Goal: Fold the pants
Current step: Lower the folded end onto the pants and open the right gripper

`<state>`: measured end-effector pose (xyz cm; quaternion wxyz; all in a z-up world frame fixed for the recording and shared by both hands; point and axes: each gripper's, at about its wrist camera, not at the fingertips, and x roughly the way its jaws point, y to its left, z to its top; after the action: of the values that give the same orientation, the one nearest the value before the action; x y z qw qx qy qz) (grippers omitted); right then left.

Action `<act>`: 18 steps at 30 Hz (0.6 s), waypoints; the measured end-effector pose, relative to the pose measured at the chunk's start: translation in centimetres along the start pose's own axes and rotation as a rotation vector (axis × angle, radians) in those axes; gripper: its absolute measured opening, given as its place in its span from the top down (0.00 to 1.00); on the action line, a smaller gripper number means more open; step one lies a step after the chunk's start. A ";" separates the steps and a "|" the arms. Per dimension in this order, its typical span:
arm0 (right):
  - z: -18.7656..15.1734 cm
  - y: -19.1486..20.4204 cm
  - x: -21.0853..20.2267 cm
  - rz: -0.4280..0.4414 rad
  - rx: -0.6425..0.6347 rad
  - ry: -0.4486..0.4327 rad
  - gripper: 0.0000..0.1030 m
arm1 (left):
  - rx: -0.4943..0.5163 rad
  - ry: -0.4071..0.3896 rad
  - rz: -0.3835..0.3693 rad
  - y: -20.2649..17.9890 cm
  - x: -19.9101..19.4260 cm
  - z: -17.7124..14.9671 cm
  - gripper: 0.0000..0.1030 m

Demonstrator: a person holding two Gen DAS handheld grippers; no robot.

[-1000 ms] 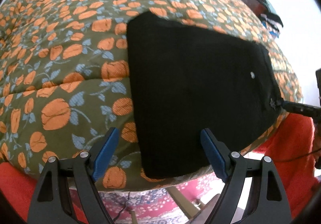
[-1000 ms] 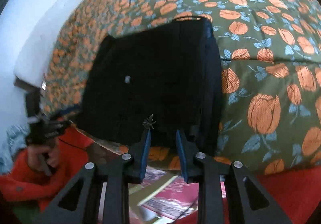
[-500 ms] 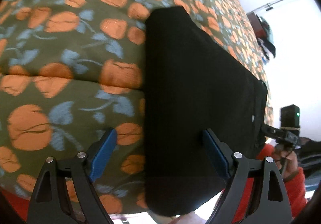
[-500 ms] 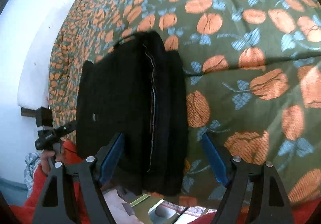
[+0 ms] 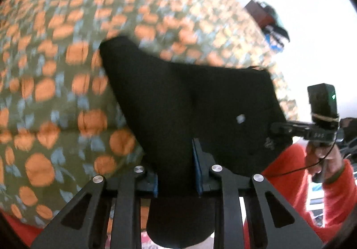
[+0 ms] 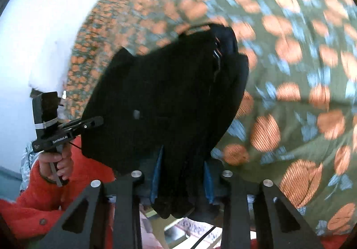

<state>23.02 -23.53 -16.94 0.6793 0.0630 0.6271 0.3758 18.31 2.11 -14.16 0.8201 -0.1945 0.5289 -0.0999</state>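
Observation:
The black pants (image 5: 189, 101) lie folded on a floral bedspread (image 5: 55, 93), their near edge lifted off it. My left gripper (image 5: 177, 173) is shut on the near left corner of the pants, with cloth bunched between its blue pads. My right gripper (image 6: 181, 180) is shut on the near right corner of the pants (image 6: 160, 97), where the stacked layers show. Each gripper shows in the other's view: the right gripper (image 5: 281, 129) at the right, the left gripper (image 6: 89, 123) at the left. Both views are motion-blurred.
The olive bedspread (image 6: 290, 70) with orange flowers covers the whole bed. The person's red sleeve (image 5: 312, 171) and hand are at the bed's near edge. A white wall (image 6: 44, 26) stands at the left of the right wrist view. Dark items (image 5: 272, 23) stand by the far wall.
Half a second ago both grippers were open around the pants' near edge. Now both are shut on it and the near edge has risen off the bedspread.

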 end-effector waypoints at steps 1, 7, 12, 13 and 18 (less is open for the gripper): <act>0.8 1.1 -0.8 0.011 -0.018 -0.026 0.70 | 0.019 -0.023 0.012 -0.4 -0.8 1.0 0.78; 7.5 5.5 -2.8 -0.009 -0.105 -0.143 0.70 | 0.117 -0.156 0.158 -0.4 -2.8 7.6 0.77; 14.2 5.1 -1.7 -0.094 -0.090 -0.229 0.64 | 0.180 -0.209 0.410 0.8 0.4 11.3 0.56; 15.0 4.8 -1.0 -0.137 -0.080 -0.224 0.62 | 0.180 -0.201 0.465 1.2 1.1 11.0 0.49; 13.6 2.5 -0.6 -0.406 -0.037 -0.199 0.36 | 0.204 -0.271 0.526 1.5 0.3 6.4 0.15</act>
<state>34.18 -16.88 -12.27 0.8006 -0.0402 0.5498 0.2350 24.12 4.72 -12.71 0.8961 0.0205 0.4342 0.0899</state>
